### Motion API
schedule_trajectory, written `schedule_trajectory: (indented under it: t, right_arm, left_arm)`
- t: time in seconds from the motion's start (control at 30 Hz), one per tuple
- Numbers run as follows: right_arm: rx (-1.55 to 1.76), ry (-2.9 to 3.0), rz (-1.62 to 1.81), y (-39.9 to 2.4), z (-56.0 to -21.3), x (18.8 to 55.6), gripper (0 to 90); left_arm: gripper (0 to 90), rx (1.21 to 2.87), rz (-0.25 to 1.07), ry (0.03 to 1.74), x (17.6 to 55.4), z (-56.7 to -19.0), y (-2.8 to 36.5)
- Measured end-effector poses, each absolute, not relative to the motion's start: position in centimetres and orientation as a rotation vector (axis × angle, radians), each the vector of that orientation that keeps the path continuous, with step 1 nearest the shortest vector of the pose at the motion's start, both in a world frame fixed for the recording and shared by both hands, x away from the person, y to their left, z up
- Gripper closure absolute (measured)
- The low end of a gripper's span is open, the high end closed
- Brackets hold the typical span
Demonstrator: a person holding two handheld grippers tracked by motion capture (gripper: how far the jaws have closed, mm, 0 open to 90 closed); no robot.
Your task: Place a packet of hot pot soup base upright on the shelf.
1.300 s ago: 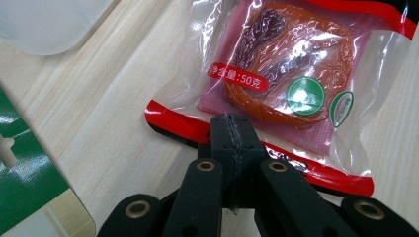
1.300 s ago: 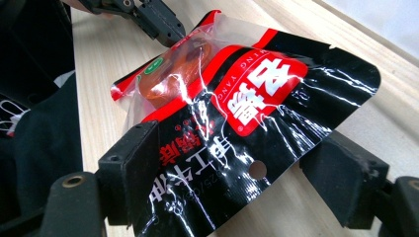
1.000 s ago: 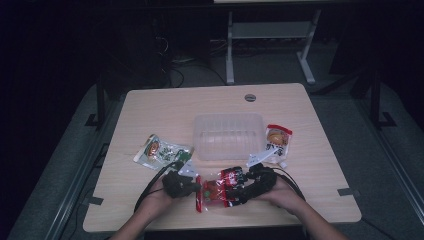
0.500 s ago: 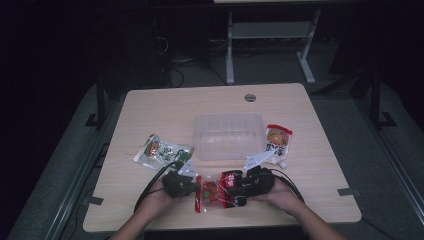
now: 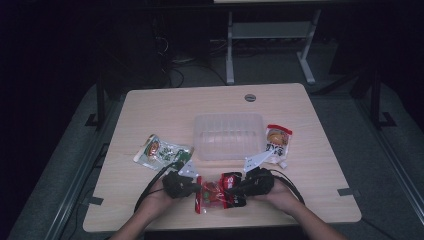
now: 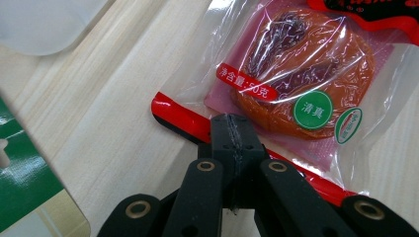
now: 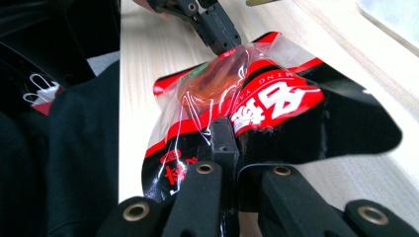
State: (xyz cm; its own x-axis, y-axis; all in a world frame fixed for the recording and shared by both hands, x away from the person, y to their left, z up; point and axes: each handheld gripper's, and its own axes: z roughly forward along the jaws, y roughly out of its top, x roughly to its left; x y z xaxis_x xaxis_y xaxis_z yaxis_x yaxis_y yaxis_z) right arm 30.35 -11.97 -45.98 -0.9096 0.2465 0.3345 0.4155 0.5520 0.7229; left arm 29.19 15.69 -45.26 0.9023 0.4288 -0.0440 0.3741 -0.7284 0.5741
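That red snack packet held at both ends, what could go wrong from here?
Both hand-held grippers pinch only thin edges of the red packet: the left hand-held gripper on the bottom seal, the right hand-held gripper, whose jaws have just closed, on the printed top. A pull apart might slip an edge free. If the film tears suddenly, the orange-brown food might drop onto the table instead of the clear tray.

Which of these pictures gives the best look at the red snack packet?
The left gripper view: the red snack packet lies flat and close, its orange food and labels clear. The right gripper view shows it crumpled between both grippers. In the high view it is small and dim.
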Motion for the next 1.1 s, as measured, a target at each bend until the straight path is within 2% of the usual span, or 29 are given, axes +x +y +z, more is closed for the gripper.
schedule_trajectory:
  t: [0.5, 1.1]
  right_arm:
    - [-0.548, -2.525, -1.443, -13.6, -43.8, 30.1, 89.9]
    - [-0.452, -2.524, -1.522, -13.0, -42.1, 29.8, 90.0]
  left_arm:
    - [89.8, 2.3, 0.13, 0.57, 28.2, -42.7, 17.0]
    - [89.4, 2.284, 0.149, 0.534, 28.5, -42.5, 16.5]
